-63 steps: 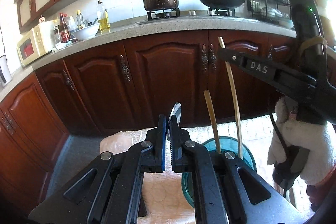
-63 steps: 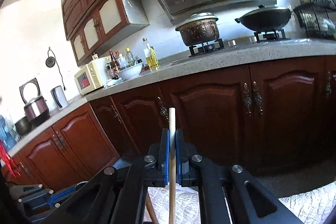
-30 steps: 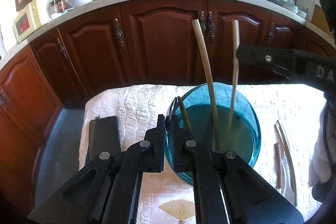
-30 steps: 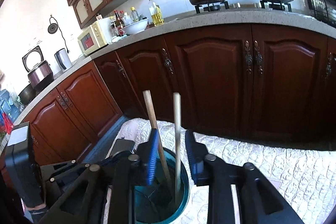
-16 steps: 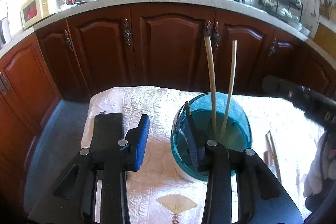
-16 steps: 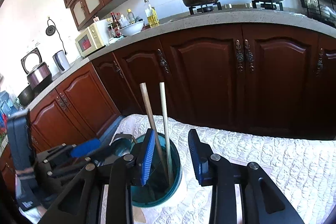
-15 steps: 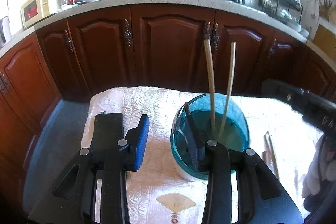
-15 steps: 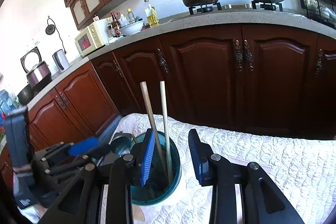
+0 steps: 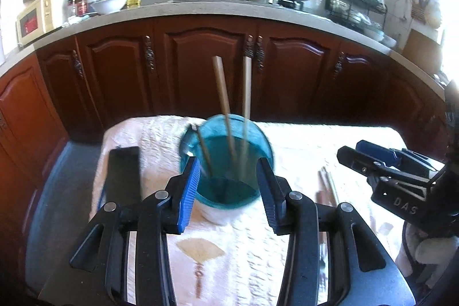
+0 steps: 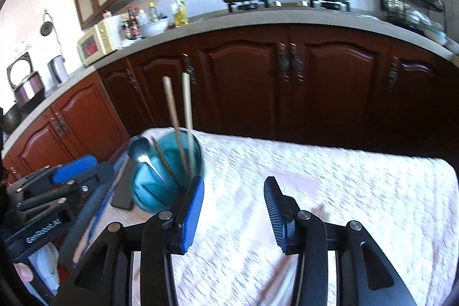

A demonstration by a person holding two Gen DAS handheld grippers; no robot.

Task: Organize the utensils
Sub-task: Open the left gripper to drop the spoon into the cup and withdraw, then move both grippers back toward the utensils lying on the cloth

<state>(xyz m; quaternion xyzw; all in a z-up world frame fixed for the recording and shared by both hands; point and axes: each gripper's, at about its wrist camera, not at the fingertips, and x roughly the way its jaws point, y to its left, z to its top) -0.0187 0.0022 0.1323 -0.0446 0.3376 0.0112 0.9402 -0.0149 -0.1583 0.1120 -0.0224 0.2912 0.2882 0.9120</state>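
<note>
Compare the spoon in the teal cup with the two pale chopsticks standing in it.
The spoon is shiny metal with a rounded bowl; the chopsticks are pale, straight, matte sticks. The spoon leans out over the left rim of the teal cup; the chopsticks stand nearly upright. The chopsticks rise well above the spoon. Both rest inside the cup, held by neither gripper.

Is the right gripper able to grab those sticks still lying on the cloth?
Probably yes. The right gripper is open and empty, and the loose chopsticks lie flat on the cloth beside the teal cup, with nothing covering them.
</note>
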